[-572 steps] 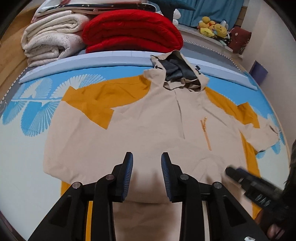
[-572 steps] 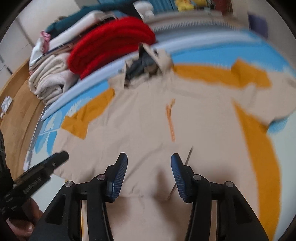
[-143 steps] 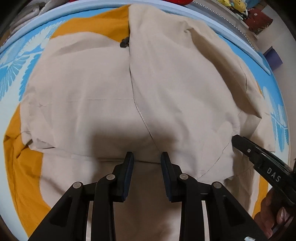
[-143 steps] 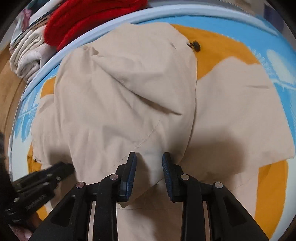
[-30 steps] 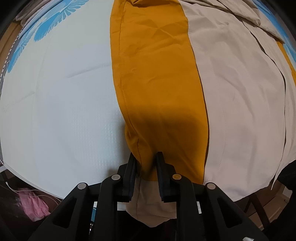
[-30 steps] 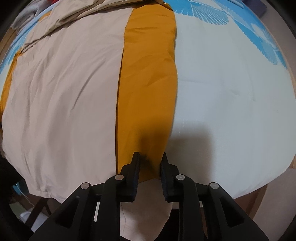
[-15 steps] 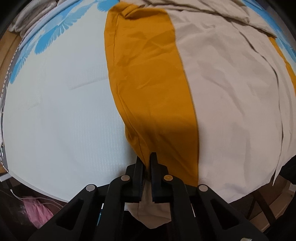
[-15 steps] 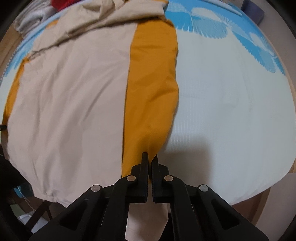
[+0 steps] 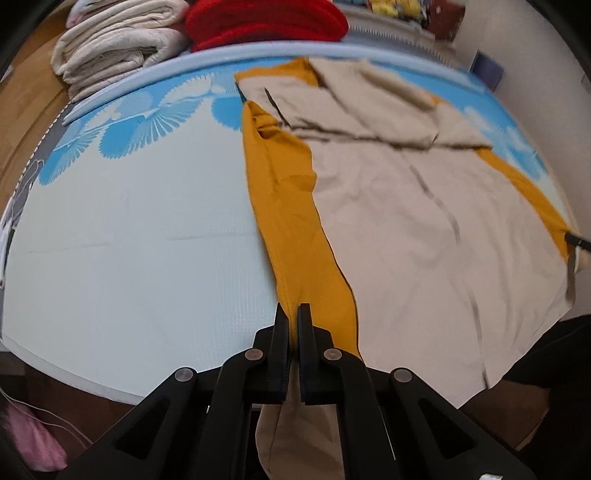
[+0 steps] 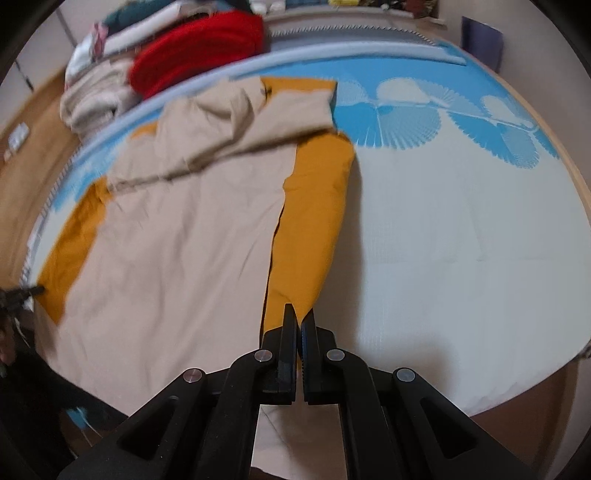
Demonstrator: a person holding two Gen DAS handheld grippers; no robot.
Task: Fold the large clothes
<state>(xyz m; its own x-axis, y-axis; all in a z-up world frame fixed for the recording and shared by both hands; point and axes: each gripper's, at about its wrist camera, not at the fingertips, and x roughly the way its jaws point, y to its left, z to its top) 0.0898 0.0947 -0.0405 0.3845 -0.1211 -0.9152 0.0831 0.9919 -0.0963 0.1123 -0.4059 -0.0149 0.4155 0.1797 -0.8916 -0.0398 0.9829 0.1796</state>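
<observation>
A large beige jacket with mustard-orange side panels lies on the bed, its top part folded down over the body. My left gripper is shut on the orange left hem corner at the bed's near edge. My right gripper is shut on the orange right hem corner. Beige lining hangs below both grippers. In the right wrist view the jacket spreads to the left, and the left gripper's tip shows at its far edge.
The bed cover is pale with blue fan prints. Folded cream blankets and a red blanket are stacked at the bed's far side. A wooden floor lies to the left. A dark blue box stands at the far right.
Both grippers closed on the orange hem corners, then lifted and tilted up, so more of the bed and the far blankets came into view.
</observation>
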